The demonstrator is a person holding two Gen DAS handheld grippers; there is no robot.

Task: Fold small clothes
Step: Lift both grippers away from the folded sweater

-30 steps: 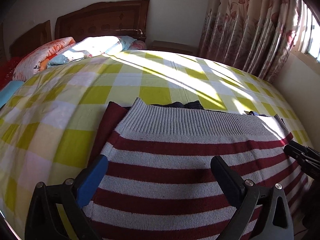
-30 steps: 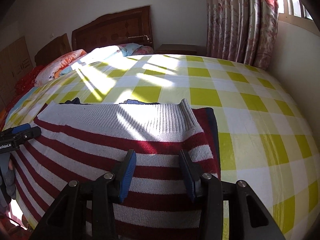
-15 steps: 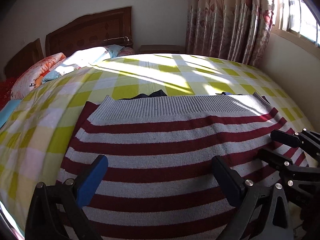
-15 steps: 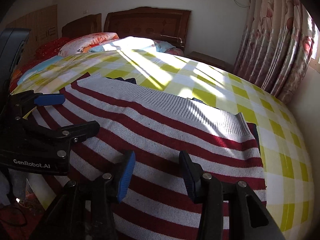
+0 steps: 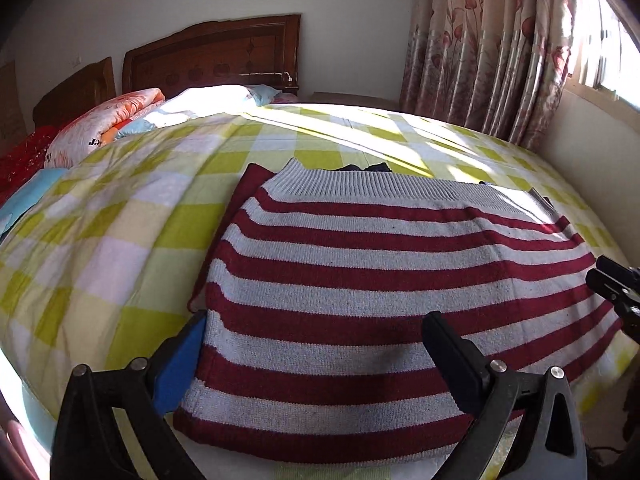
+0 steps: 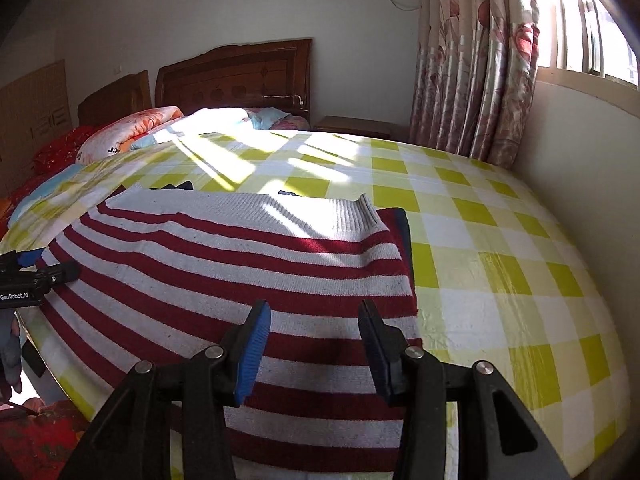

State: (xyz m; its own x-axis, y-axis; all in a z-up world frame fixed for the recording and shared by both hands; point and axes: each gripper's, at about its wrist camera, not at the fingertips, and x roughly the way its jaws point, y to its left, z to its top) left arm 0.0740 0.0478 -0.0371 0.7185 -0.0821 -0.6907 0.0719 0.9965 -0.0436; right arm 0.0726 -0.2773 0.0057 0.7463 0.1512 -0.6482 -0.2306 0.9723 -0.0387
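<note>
A red-and-white striped knit sweater [image 5: 360, 280] lies flat on the yellow checked bedspread [image 5: 120, 240], its ribbed hem at the far side. A dark garment [image 5: 364, 168] peeks out from under that hem. My left gripper [image 5: 316, 344] hovers open over the sweater's near left corner, with its blue finger [image 5: 188, 352] at the left edge. Over the near right part of the sweater [image 6: 200, 280], my right gripper [image 6: 314, 340] is open, with nothing pinched. Each gripper shows at the edge of the other's view: the right gripper [image 5: 616, 292] and the left gripper [image 6: 36, 276].
Pillows [image 5: 116, 124] and a wooden headboard [image 5: 216, 56] stand at the far end of the bed. A floral curtain [image 6: 476, 60] and a wall [image 6: 580, 140] close off the right side. A nightstand [image 6: 356, 126] sits in the far corner. The bed's near edge runs just below the sweater.
The left gripper has shifted left from the sweater's middle to its left edge. The right gripper has swung right towards the right edge. The sweater has not moved.
</note>
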